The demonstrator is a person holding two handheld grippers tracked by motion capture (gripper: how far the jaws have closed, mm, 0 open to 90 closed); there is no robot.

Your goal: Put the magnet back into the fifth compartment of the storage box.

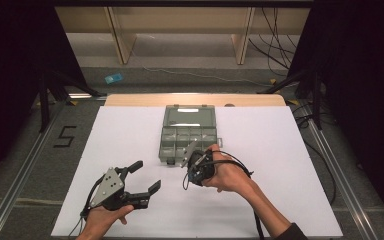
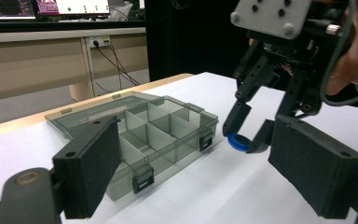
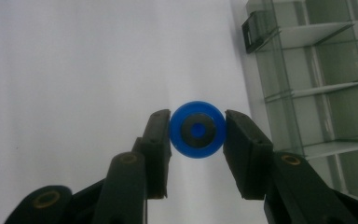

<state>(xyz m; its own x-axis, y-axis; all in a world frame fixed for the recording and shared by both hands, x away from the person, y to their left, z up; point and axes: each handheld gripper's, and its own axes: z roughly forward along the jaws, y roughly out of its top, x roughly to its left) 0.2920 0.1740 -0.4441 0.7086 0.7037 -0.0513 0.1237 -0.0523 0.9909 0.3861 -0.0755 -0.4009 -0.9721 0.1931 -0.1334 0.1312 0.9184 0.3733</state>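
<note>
A person sits at a table covered with a white sheet [image 1: 260,150], holding a two-jaw gripper in each hand. The right gripper [image 3: 197,133] points down at the sheet, its jaws closed against both sides of a small blue ring [image 3: 197,129] with a dark centre. The left gripper view shows the ring [image 2: 238,142] at the sheet's surface, just beside the front edge of a clear grey compartment box [image 1: 187,135], whose lid lies open flat behind it. The left gripper [image 1: 146,177] is near the table's front edge, left of the box, its jaws spread wide and holding nothing.
</note>
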